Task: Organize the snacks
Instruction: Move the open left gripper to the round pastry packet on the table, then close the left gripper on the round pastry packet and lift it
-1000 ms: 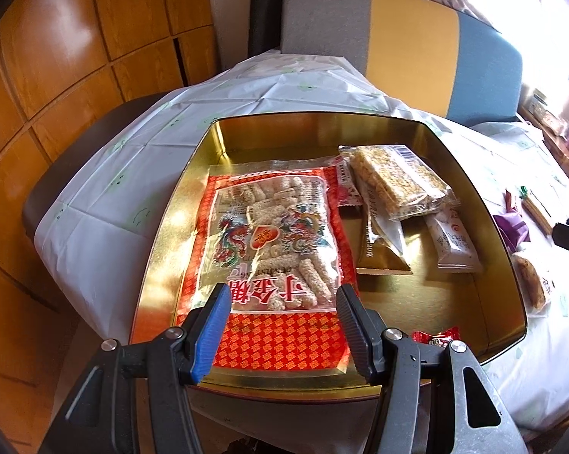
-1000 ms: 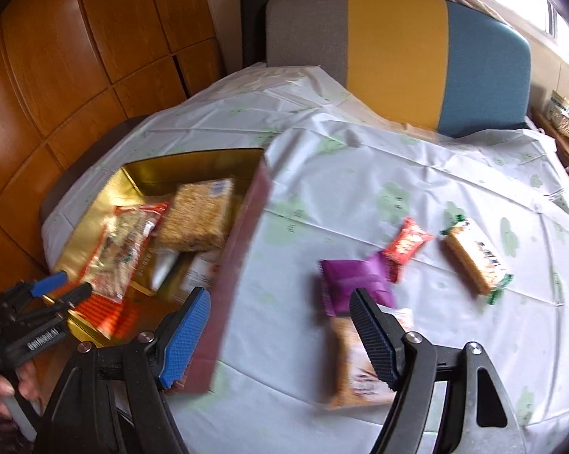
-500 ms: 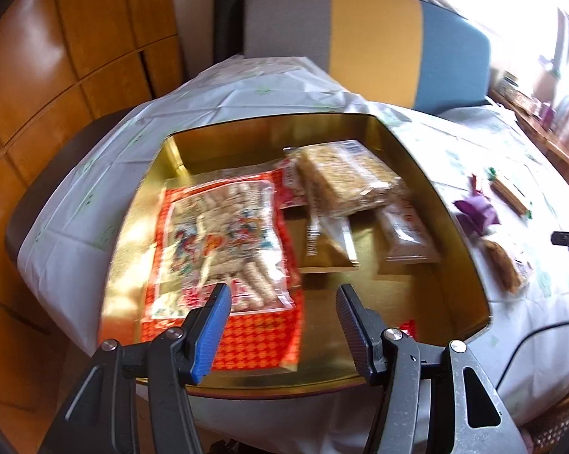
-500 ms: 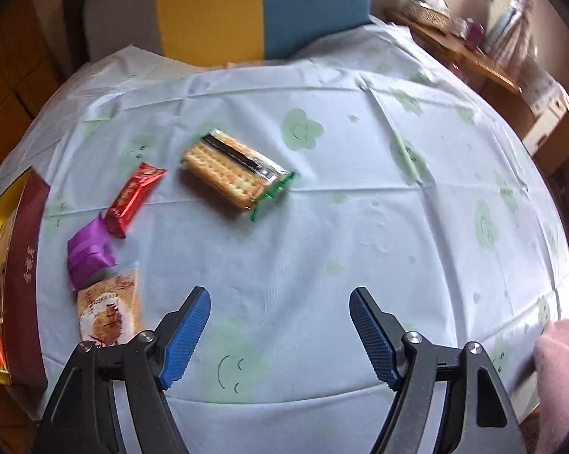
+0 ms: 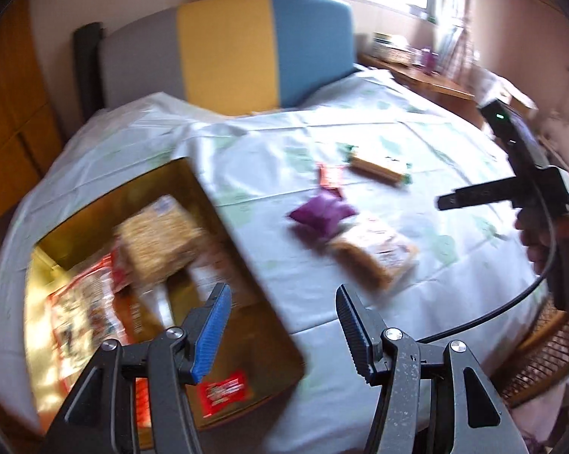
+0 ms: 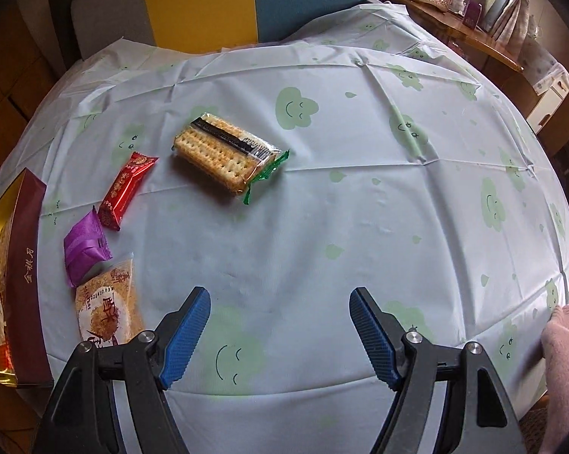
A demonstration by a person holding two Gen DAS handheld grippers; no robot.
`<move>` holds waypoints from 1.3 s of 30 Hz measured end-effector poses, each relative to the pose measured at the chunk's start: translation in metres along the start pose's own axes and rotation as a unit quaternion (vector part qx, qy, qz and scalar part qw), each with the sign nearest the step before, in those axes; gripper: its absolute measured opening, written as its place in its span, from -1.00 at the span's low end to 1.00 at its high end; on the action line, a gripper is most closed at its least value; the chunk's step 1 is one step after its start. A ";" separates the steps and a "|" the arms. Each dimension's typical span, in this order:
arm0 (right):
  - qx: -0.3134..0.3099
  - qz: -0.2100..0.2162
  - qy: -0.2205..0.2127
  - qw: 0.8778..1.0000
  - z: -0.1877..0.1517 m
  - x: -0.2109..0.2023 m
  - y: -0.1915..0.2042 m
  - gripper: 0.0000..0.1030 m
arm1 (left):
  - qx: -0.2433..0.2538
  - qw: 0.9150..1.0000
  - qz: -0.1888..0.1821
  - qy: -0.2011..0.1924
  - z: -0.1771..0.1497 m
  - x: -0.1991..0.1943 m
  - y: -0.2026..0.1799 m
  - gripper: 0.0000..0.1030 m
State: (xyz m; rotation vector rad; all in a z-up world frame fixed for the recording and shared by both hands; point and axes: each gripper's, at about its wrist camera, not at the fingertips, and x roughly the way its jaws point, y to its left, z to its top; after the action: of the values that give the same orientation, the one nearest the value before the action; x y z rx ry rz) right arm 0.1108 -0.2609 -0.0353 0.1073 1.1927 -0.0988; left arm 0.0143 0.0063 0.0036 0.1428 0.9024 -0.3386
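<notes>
Both grippers gape empty. The right gripper [image 6: 279, 335] hangs over bare cloth [image 6: 360, 208], the crackers [image 6: 224, 151] well beyond its fingers; the left gripper [image 5: 282, 327] straddles the tin's [image 5: 254, 283] rim.

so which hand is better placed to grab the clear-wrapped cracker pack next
Right, probably. Its open tongs hang empty over the tablecloth with the clear-wrapped cracker pack straight ahead. The left tongs, also open, straddle the gold box's rim, farther away.
</notes>
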 end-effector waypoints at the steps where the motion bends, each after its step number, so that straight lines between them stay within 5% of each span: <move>1: 0.001 -0.001 -0.001 1.000 0.001 0.000 -0.001 0.50 | 0.007 1.000 -0.016 0.008 0.003 0.006 -0.006 0.20; 4: 0.007 0.001 -0.004 1.000 0.003 -0.001 -0.003 0.50 | 0.034 0.998 -0.047 0.028 0.011 0.023 -0.023 0.44; 7: 0.013 0.004 -0.005 1.000 0.004 -0.002 -0.005 0.50 | 0.055 0.995 -0.063 0.059 0.018 0.038 -0.038 0.44; 12: 0.029 0.011 -0.011 0.999 0.006 -0.005 -0.012 0.50 | -0.035 0.982 -0.124 0.135 0.032 0.069 -0.036 0.44; 27: 0.040 0.024 -0.023 0.999 0.007 -0.011 -0.013 0.50 | -0.136 0.970 -0.064 0.190 0.057 0.132 -0.057 0.50; 35: 0.055 0.028 -0.026 0.998 0.008 -0.013 -0.019 0.50 | -0.090 0.976 -0.034 0.196 0.065 0.151 -0.078 0.64; 39: 0.057 0.026 -0.026 0.998 0.008 -0.014 -0.020 0.50 | -0.036 0.985 -0.001 0.169 0.057 0.143 -0.089 0.20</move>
State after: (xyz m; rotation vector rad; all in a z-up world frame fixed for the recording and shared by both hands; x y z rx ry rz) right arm 0.1101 -0.2810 -0.0203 0.2339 1.1305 -0.1236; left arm 0.1077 -0.1247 -0.0720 0.1354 1.2497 -0.2882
